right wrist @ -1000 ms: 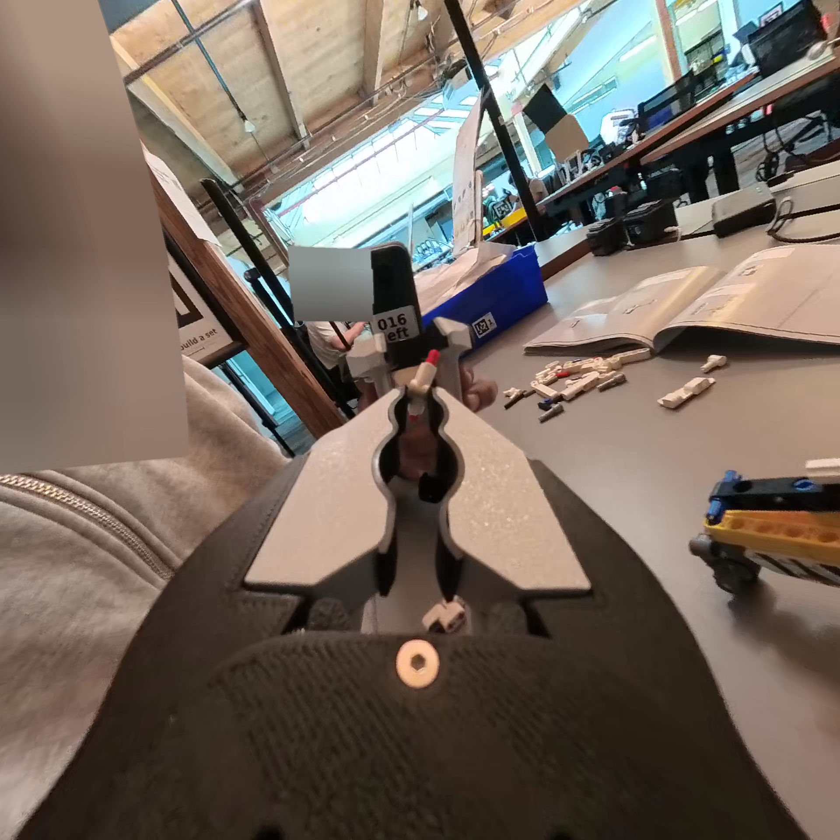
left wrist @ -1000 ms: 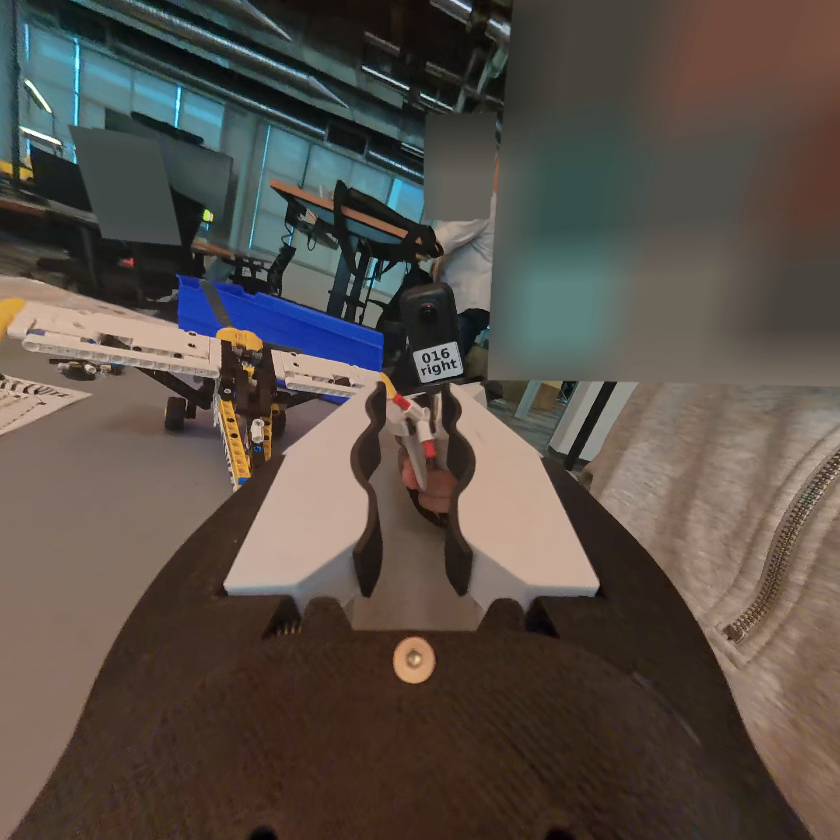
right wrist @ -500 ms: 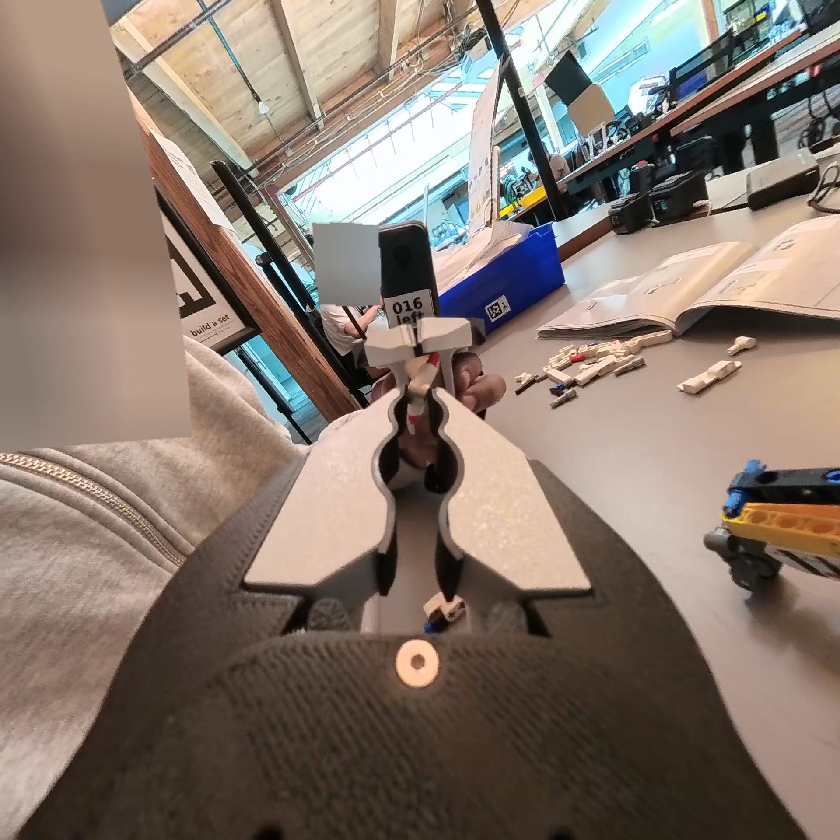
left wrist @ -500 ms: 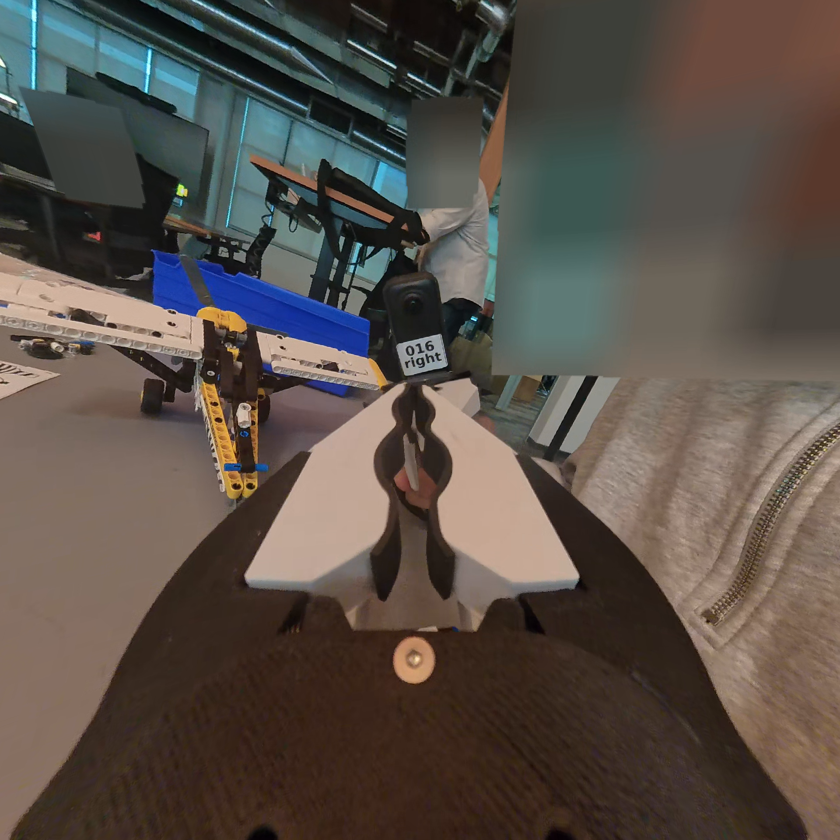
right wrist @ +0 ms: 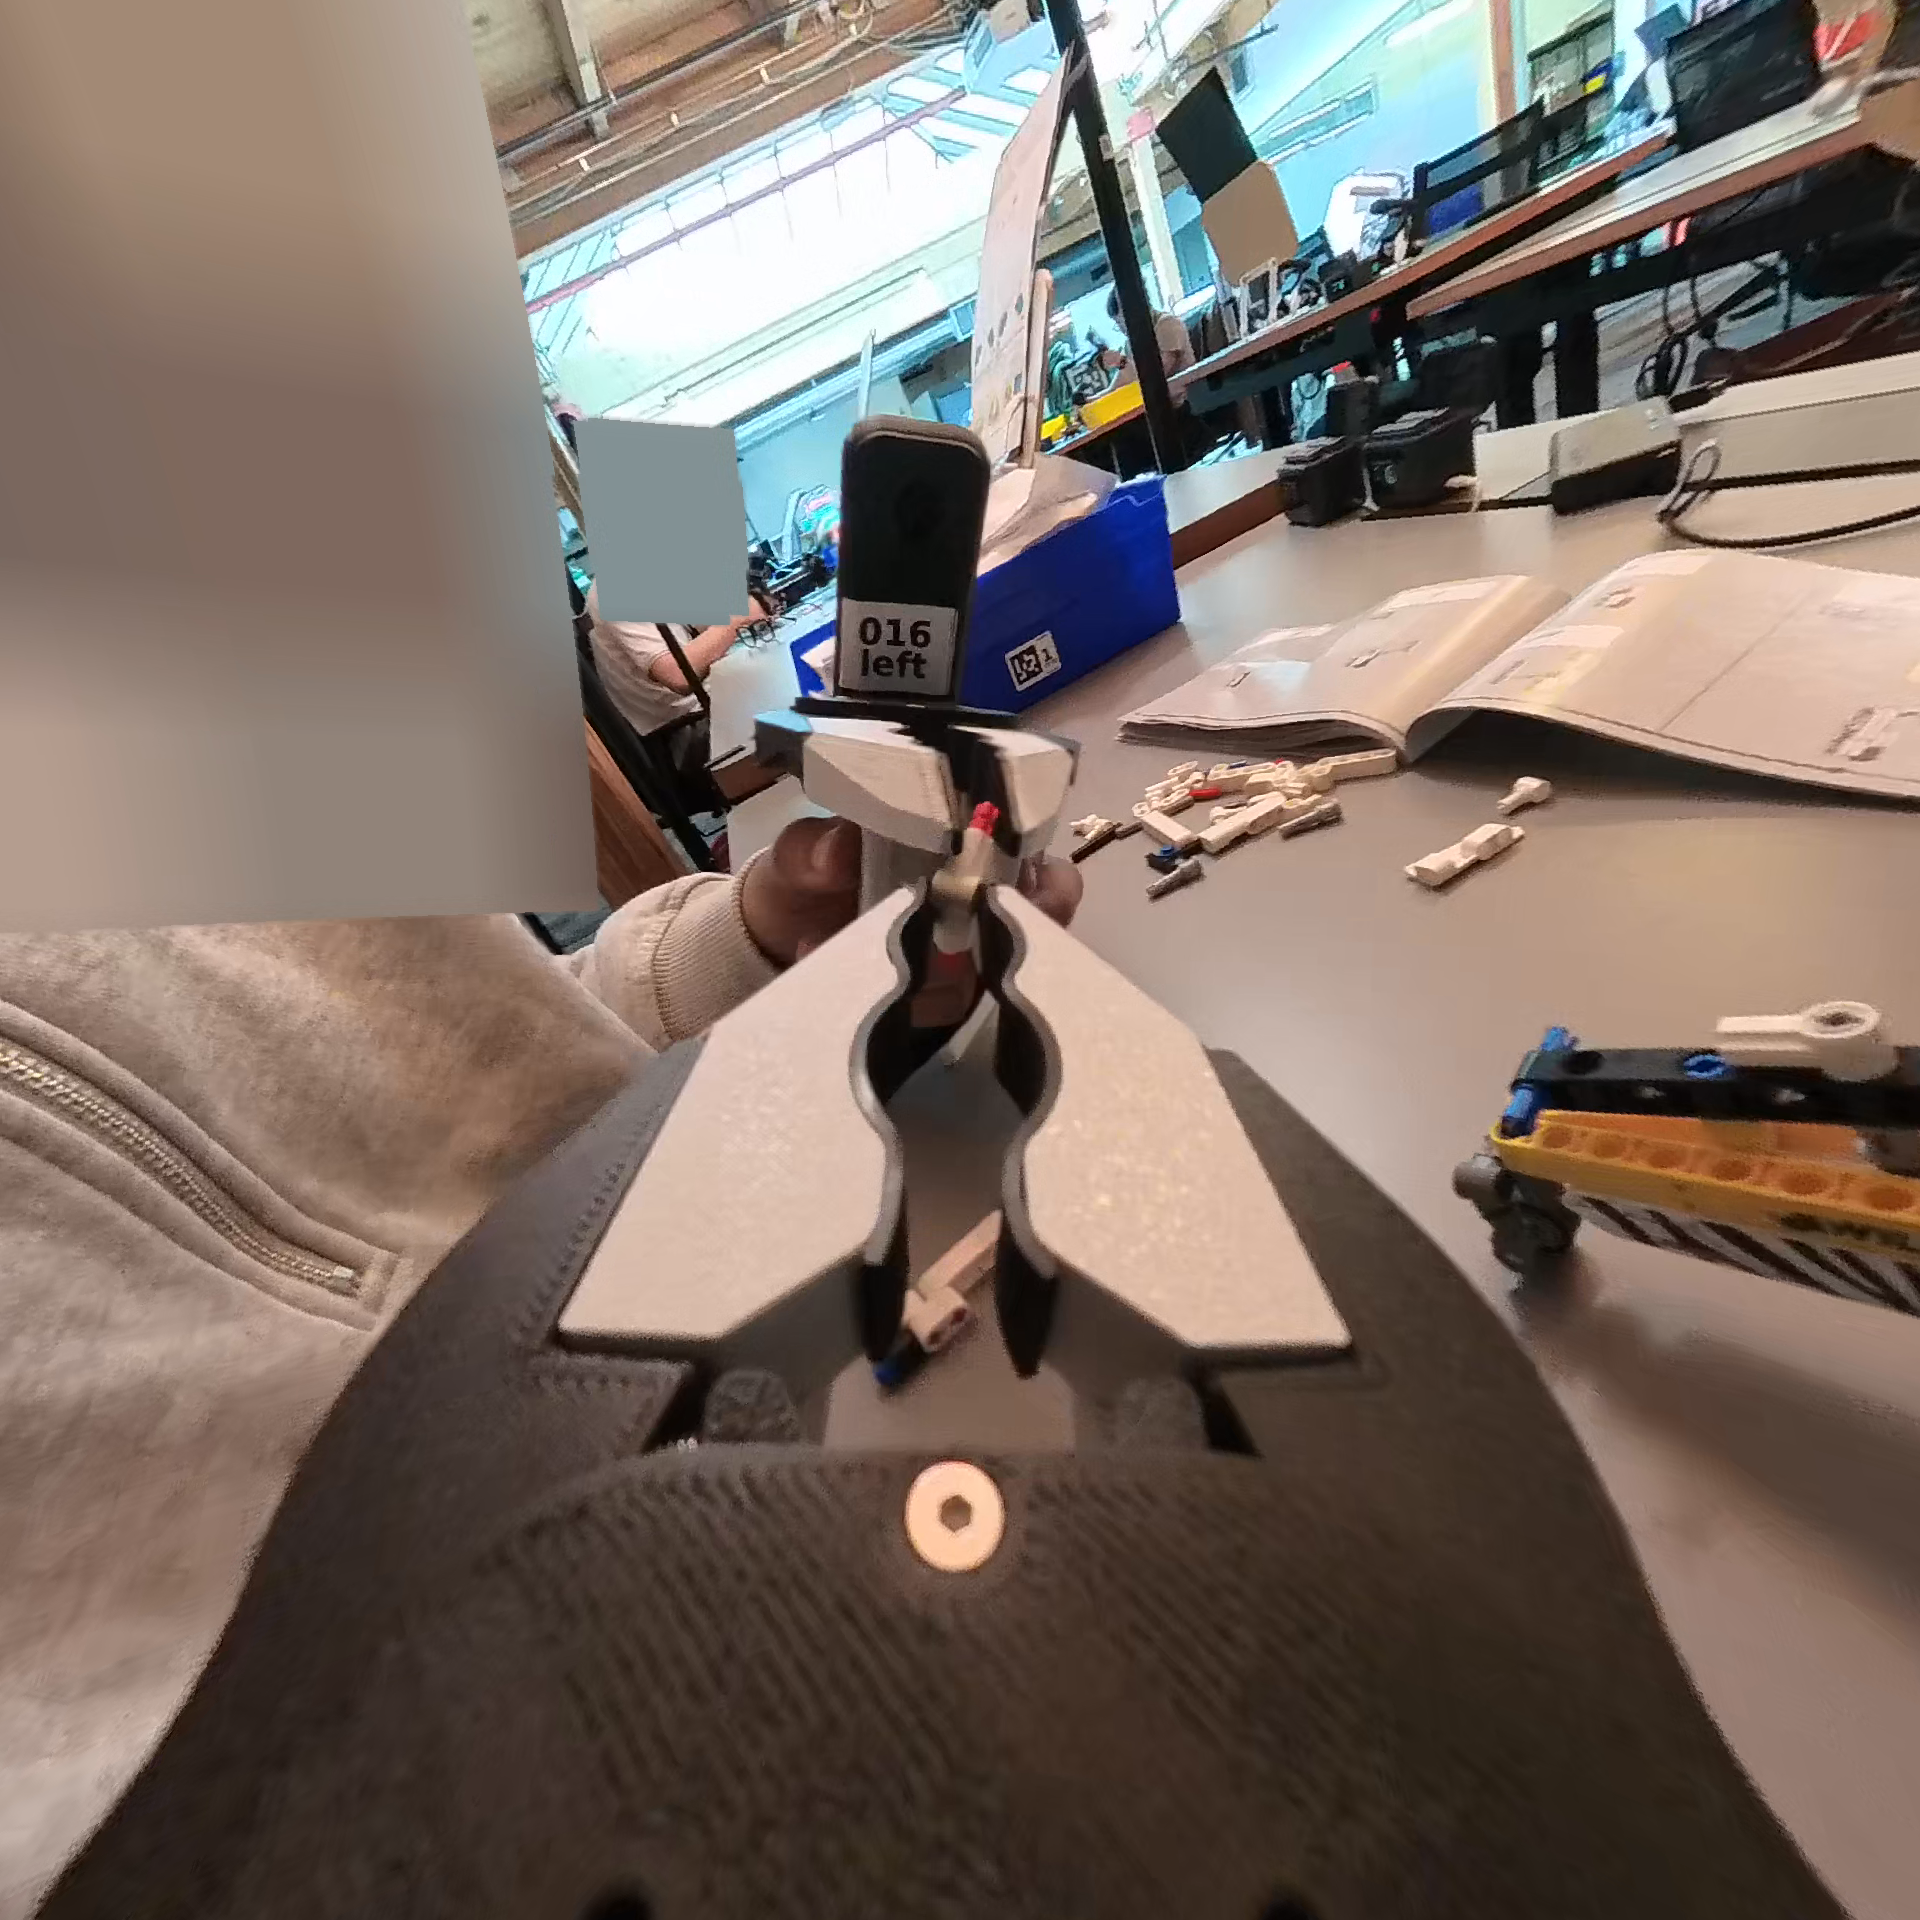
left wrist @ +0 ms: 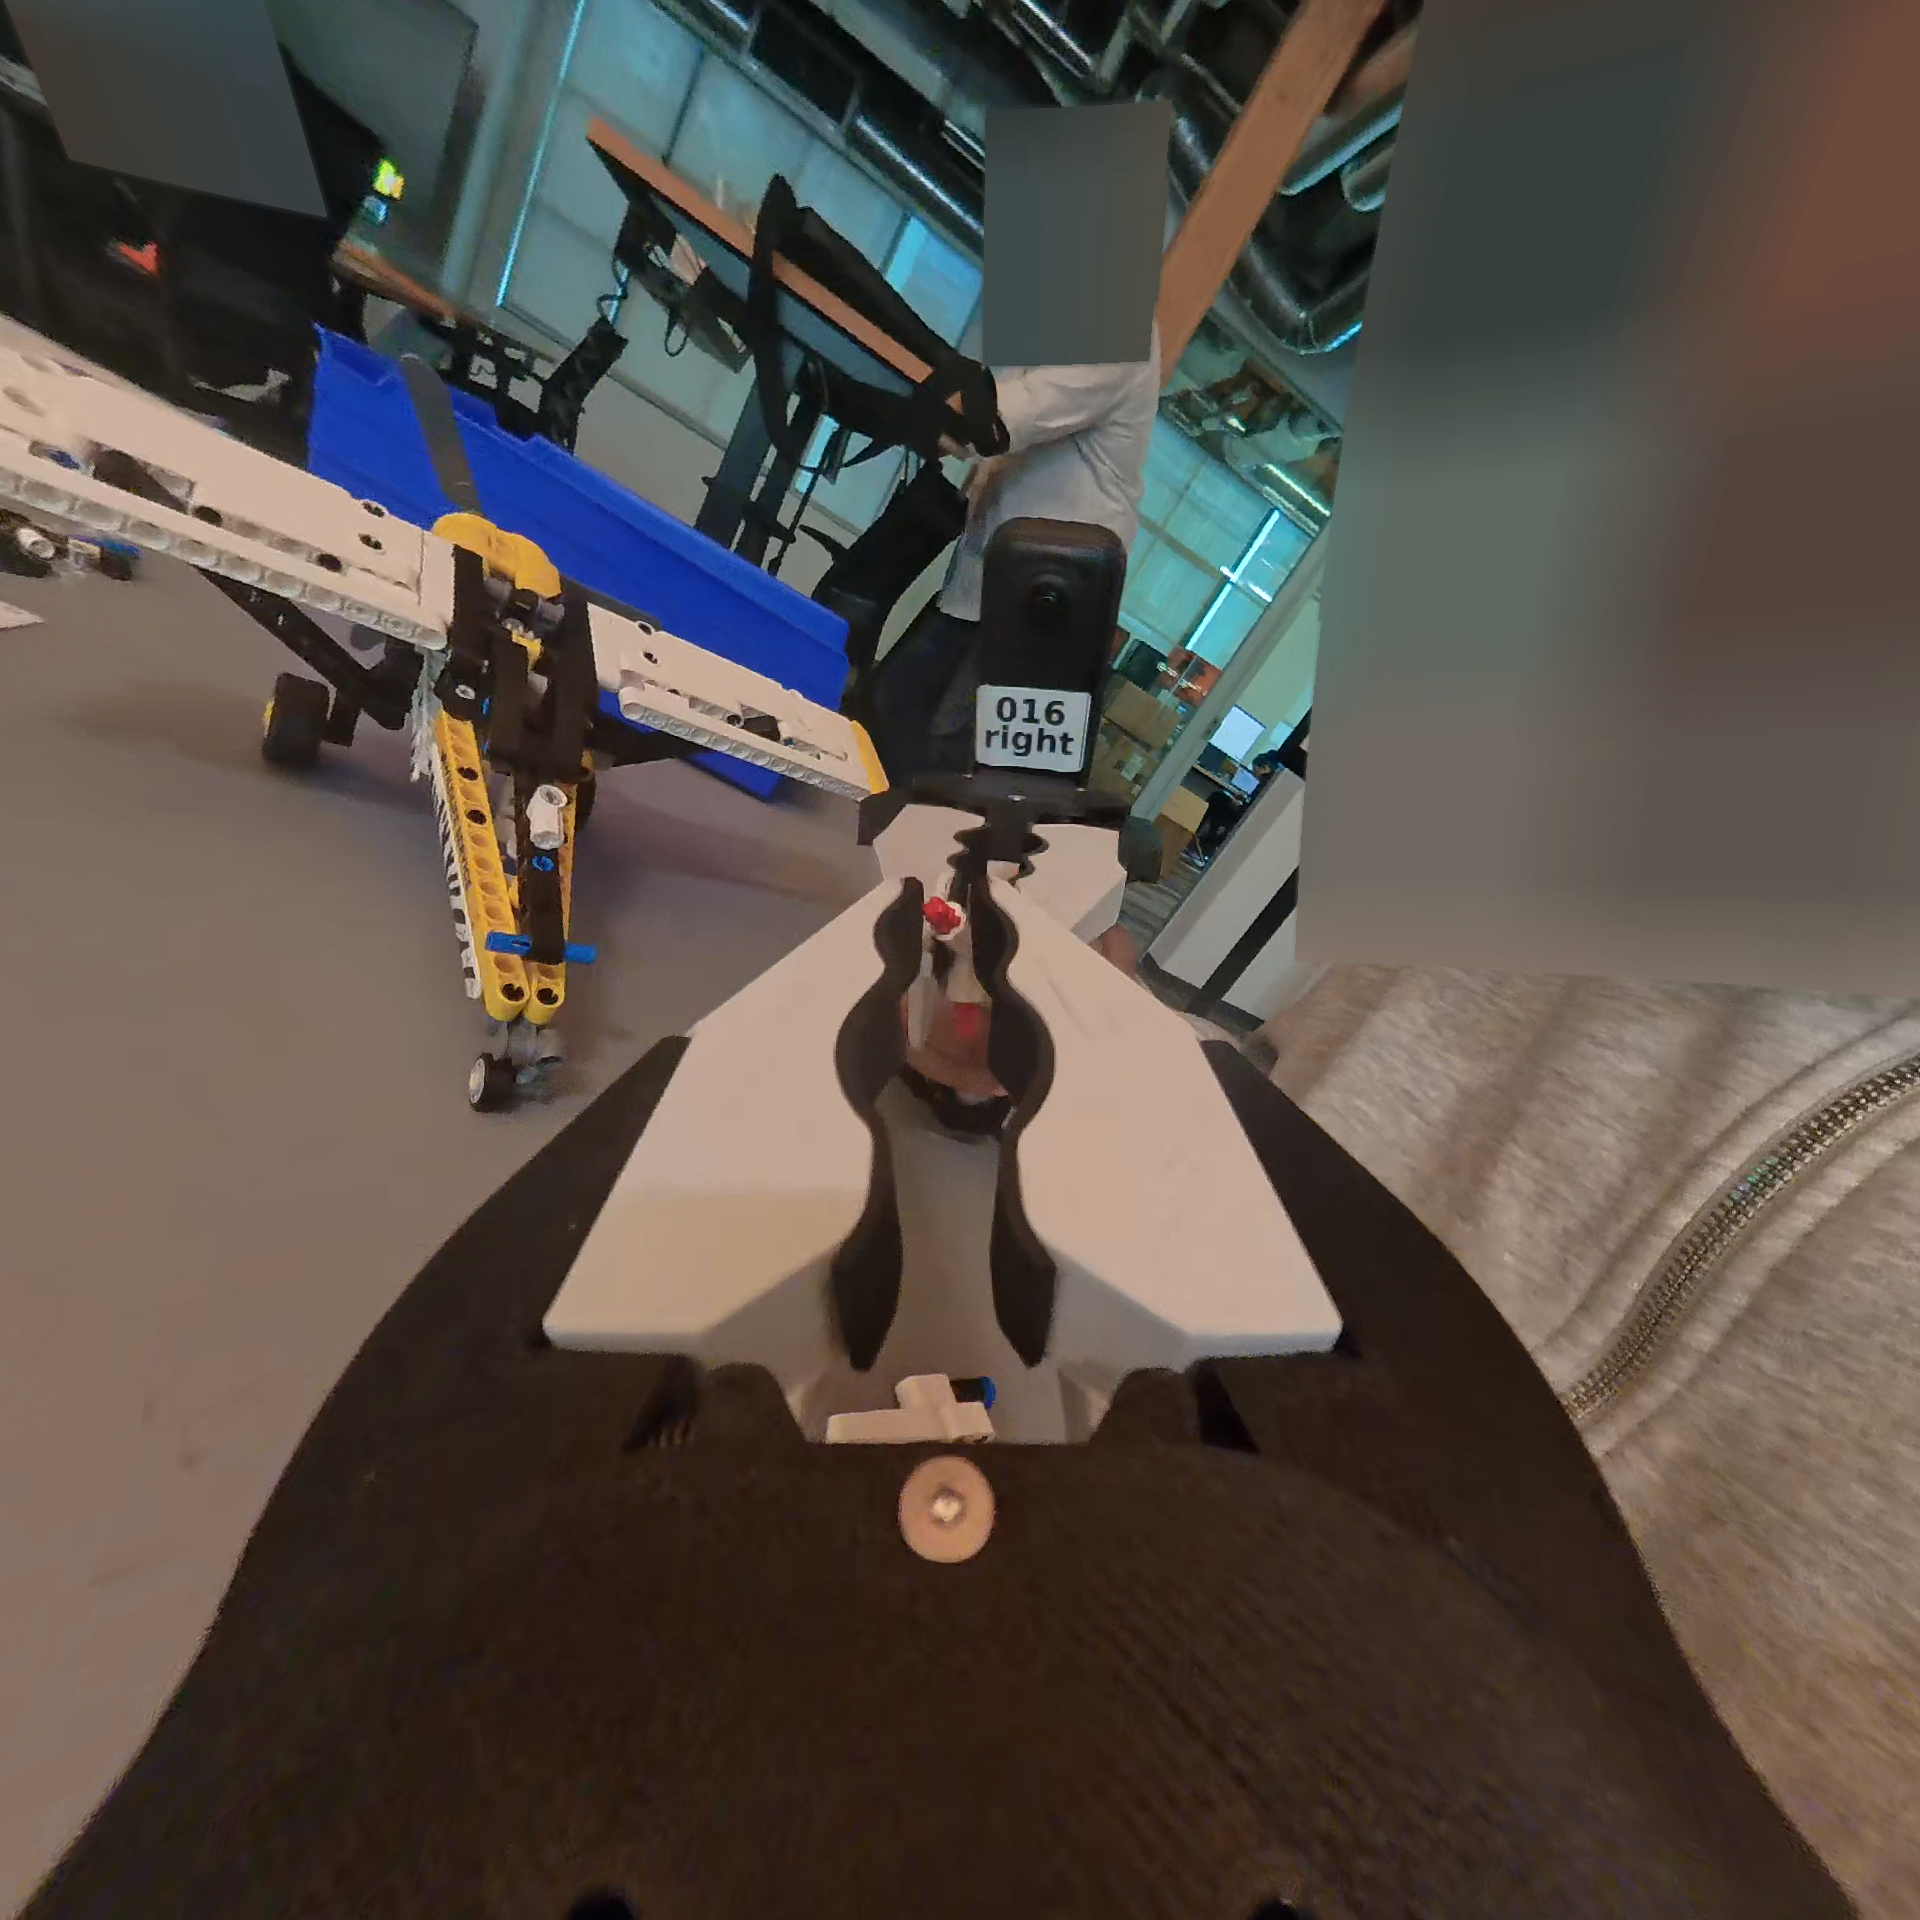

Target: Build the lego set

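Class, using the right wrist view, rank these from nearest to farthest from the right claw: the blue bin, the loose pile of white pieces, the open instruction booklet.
1. Loose pile of white pieces, just right of the right claw.
2. Open instruction booklet, farther right.
3. Blue bin, behind, at the table's far edge.

Big open workshop: grey table [right wrist: 1351,935], wooden ceiling beams [right wrist: 644,62] at 12 o'clock, long desks [right wrist: 1558,260] at 2, daylight through tall windows [left wrist: 665,135].

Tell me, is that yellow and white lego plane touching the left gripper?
Apart. The left wrist view shows the lego plane standing on the table, with bare tabletop between it and the left gripper.
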A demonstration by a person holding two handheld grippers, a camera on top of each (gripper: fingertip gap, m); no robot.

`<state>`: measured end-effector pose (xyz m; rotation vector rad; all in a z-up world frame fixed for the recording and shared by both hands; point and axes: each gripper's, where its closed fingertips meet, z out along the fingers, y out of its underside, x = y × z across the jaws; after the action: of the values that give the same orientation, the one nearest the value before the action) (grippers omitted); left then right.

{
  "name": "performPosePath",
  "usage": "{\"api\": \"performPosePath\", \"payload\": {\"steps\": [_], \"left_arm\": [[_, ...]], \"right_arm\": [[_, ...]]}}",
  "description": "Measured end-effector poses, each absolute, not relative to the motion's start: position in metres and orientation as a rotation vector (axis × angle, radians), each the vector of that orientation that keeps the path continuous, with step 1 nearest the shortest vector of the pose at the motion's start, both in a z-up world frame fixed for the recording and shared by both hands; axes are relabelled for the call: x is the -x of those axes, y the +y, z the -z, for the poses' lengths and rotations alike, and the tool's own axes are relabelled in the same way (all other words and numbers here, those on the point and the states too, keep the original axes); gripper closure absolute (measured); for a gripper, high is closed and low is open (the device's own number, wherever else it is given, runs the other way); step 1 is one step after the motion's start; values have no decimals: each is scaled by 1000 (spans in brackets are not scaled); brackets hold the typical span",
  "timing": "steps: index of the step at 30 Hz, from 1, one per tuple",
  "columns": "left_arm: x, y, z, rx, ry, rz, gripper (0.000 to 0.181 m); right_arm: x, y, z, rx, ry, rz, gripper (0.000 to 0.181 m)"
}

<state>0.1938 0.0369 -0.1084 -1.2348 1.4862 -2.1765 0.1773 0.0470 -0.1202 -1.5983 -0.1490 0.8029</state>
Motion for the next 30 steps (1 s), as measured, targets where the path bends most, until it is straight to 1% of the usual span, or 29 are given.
{"api": "performPosePath", "payload": {"steps": [12,15,22,23,24,25,26,28,30], "left_arm": [[-194,37,107,1264,1466,2191,177],[-193,38,110,1279,1474,2177,177],[-187,35,120,1351,1512,2170,177],[-187,36,121,1379,1498,2177,177],[-188,38,122,1416,1472,2189,177],[-189,43,124,1466,1432,2204,177],[-190,47,125,1512,1385,2230,181],[-191,54,124,1581,1289,2311,181],[-190,54,128,1612,1285,2326,181]], "right_arm": [[-192,47,107,1476,-59,-775,174],[-195,43,101,1429,-31,-848,181],[-190,45,115,1517,-29,-864,181],[-190,44,115,1515,-36,-852,177],[-191,43,115,1514,-42,-828,166],[-192,43,115,1520,-57,-796,160],[-192,41,116,1531,-87,-752,157],[-193,41,120,1580,-167,-595,153],[-192,41,124,1624,-285,-386,153]]}}
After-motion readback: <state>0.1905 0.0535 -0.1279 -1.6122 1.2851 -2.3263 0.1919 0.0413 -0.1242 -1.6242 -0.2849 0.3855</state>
